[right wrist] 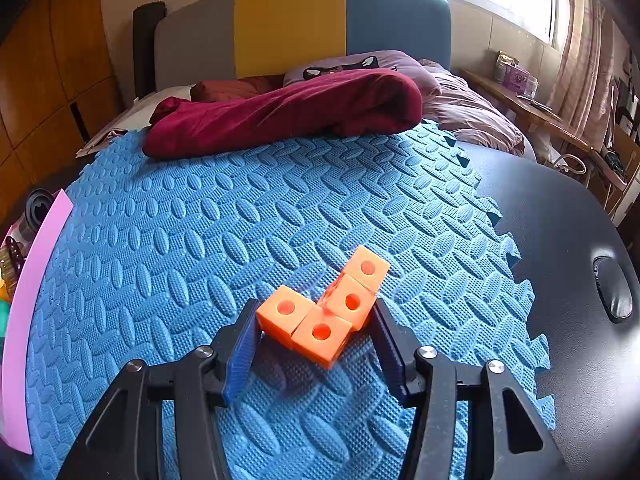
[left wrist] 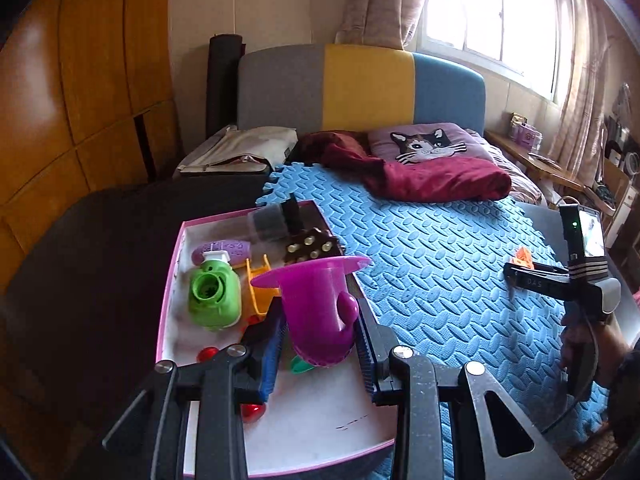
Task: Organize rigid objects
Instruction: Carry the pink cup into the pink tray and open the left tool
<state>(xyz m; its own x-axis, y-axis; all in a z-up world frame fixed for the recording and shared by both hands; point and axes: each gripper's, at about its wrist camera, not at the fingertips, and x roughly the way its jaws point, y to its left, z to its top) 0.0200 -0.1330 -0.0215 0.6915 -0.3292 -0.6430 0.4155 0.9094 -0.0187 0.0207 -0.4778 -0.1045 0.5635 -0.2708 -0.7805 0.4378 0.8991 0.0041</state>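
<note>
Nearest in the left wrist view, we find the left gripper (left wrist: 320, 336) clamped on a purple flanged toy (left wrist: 320, 304), held over the near half of a pink-rimmed tray (left wrist: 170, 304). Beyond it in the tray we note a green toy camera (left wrist: 214, 296), an orange piece (left wrist: 262, 284), a lilac capsule (left wrist: 222, 251) and a dark cylinder (left wrist: 270, 222) at the far end. In the right wrist view, the right gripper (right wrist: 316, 336) has both pads pressed against an orange block cluster (right wrist: 324, 312) on the blue foam mat (right wrist: 200, 220); we record it as gripping. The tray rim lies at the mat's left edge. Farther off, a maroon blanket (right wrist: 288, 114) lies across the mat's far edge, before a cat pillow (left wrist: 428, 144).
</note>
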